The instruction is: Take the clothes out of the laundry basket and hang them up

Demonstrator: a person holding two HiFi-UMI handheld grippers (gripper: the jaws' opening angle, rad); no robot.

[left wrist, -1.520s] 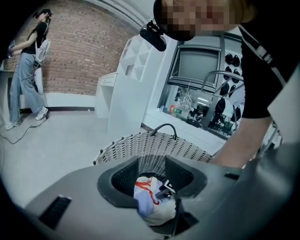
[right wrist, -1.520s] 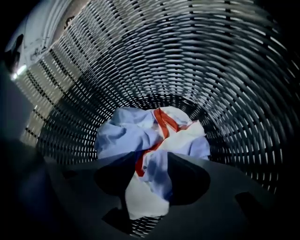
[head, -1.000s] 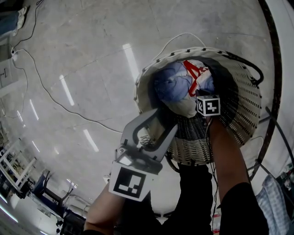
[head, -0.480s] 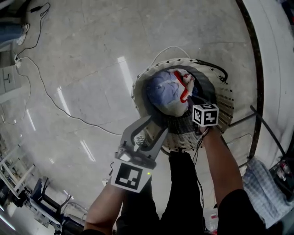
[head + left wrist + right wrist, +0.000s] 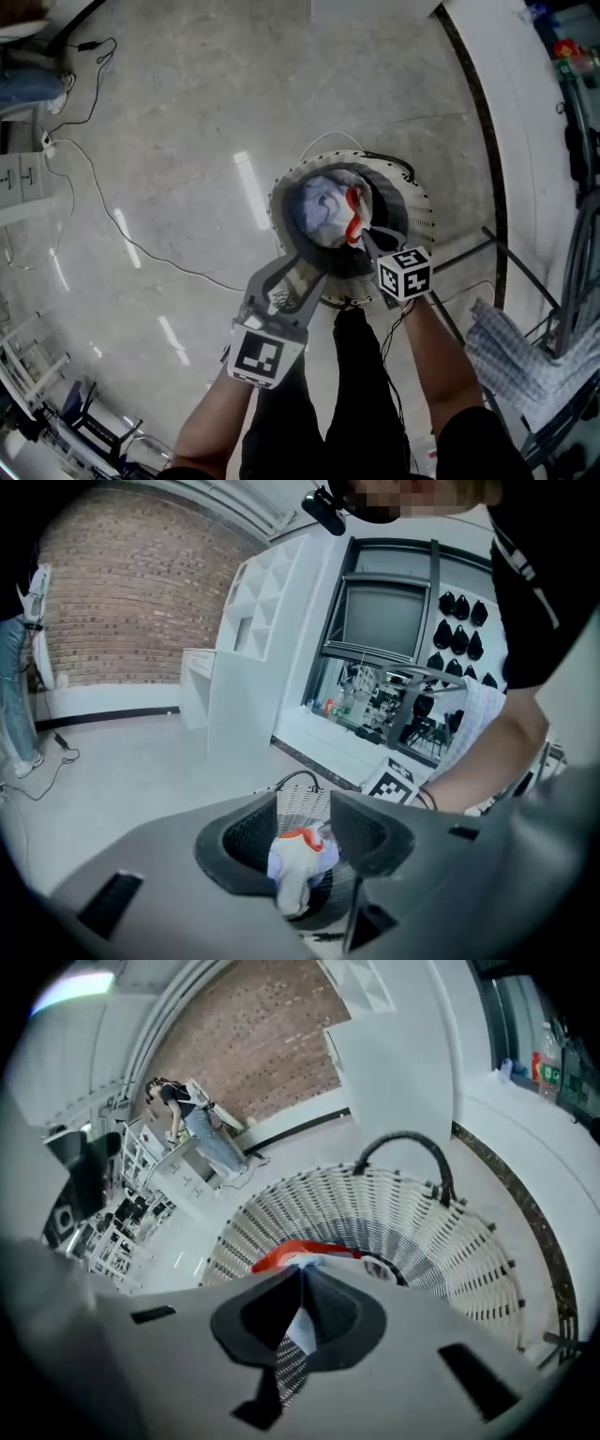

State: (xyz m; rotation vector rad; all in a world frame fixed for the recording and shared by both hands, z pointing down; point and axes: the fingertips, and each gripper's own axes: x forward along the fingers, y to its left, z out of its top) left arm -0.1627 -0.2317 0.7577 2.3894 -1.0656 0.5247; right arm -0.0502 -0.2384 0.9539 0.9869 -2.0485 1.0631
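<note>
The left claw (image 5: 302,272) hangs just above the near rim of the laundry basket (image 5: 424,214), its jaws spread wide with nothing pressed between them. In the left gripper view (image 5: 305,841) the garment (image 5: 298,862) only shows through the gap, farther off, with the pads clear of it. Beside it, the right claw (image 5: 364,236) points steeply down into the basket with its jaws pressed together on a fold of the garment (image 5: 326,204). The right gripper view (image 5: 300,1312) shows white cloth caught between the pads and a red-edged part of the garment (image 5: 302,1252) just beyond them. The rest of the garment, white and pale blue, bulges out of the basket's mouth in a heap. The basket (image 5: 422,1227) is pale wicker with a dark handle and stands on the glossy grey floor (image 5: 169,112) in front of the person's feet. Off to the right, well apart from the basket, a checked cloth (image 5: 511,361) hangs on a metal frame (image 5: 574,272). In the left gripper view a brick wall (image 5: 122,592) closes the far side of the room.
</note>
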